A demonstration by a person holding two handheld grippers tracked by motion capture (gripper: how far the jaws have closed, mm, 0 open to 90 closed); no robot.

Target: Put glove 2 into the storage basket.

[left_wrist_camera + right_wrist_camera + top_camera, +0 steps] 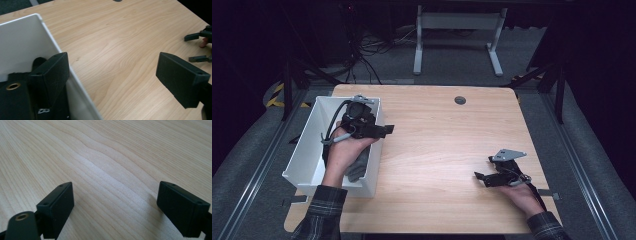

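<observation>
A white bin stands on the left part of the wooden table. My left gripper hovers over the bin's right wall, pointing to the right across the table. Its jaws stand wide apart with nothing between them, one jaw inside the bin's edge and one over the bare wood. A grey soft thing lies in the bin under the hand. My right gripper rests low over the table's right front, open and holding nothing; the left gripper view shows it farther off.
A round dark grommet sits in the table's far edge. Beyond the table stands a white desk frame, with cables on the floor. Dark rails run along both sides of the table.
</observation>
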